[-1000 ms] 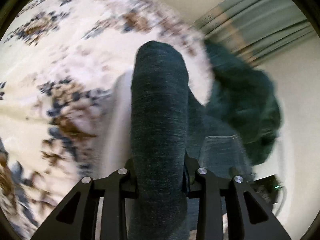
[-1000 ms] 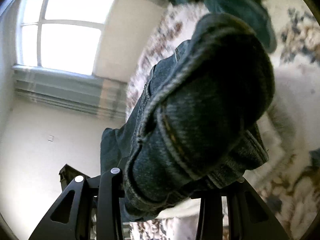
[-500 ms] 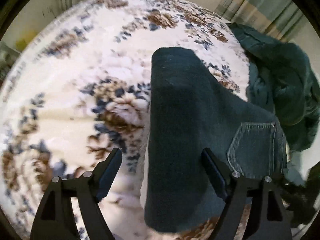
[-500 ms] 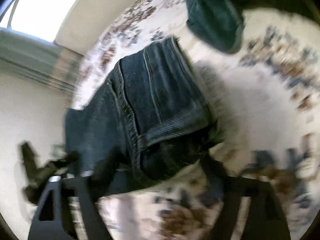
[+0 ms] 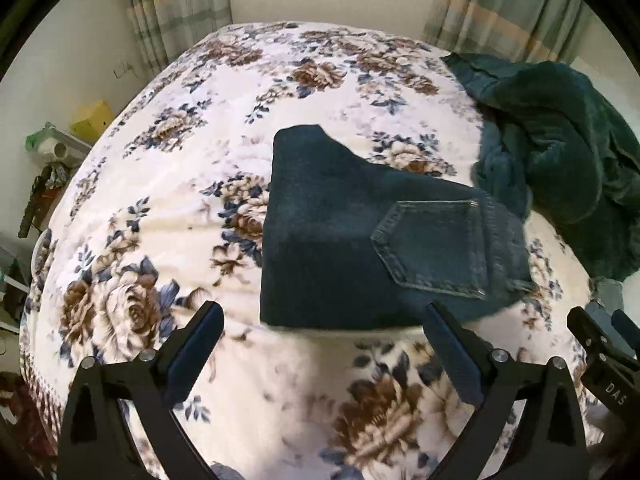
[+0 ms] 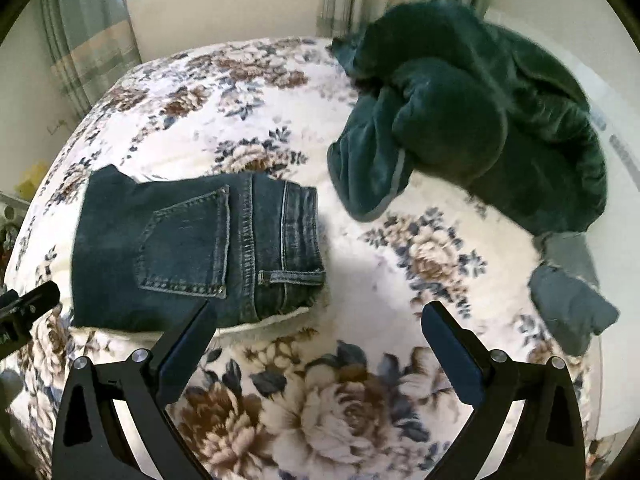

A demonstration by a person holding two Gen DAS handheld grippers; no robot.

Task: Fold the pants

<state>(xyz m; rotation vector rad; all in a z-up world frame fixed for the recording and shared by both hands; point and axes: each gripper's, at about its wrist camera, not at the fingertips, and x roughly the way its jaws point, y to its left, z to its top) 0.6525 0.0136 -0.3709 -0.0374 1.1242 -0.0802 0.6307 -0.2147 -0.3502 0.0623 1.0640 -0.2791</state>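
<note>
A pair of dark blue jeans [image 5: 360,240] lies folded into a compact rectangle on the floral bedspread [image 5: 160,200], back pocket up. It also shows in the right wrist view [image 6: 192,248], at the left. My left gripper [image 5: 324,344] is open and empty, hovering just short of the jeans' near edge. My right gripper [image 6: 320,340] is open and empty, to the right of the jeans and a little back from them. The right gripper's body shows at the right edge of the left wrist view [image 5: 604,360].
A crumpled dark green fleece garment [image 6: 472,120] lies on the bed at the far right, also in the left wrist view [image 5: 560,160]. A grey cloth [image 6: 568,300] lies beside it. Curtains [image 5: 500,8] hang behind the bed. Clutter [image 5: 52,148] sits off the bed's left side.
Both grippers held the jeans a second ago. They have let go, opened and pulled back. The jeans now lie folded flat on the bed.
</note>
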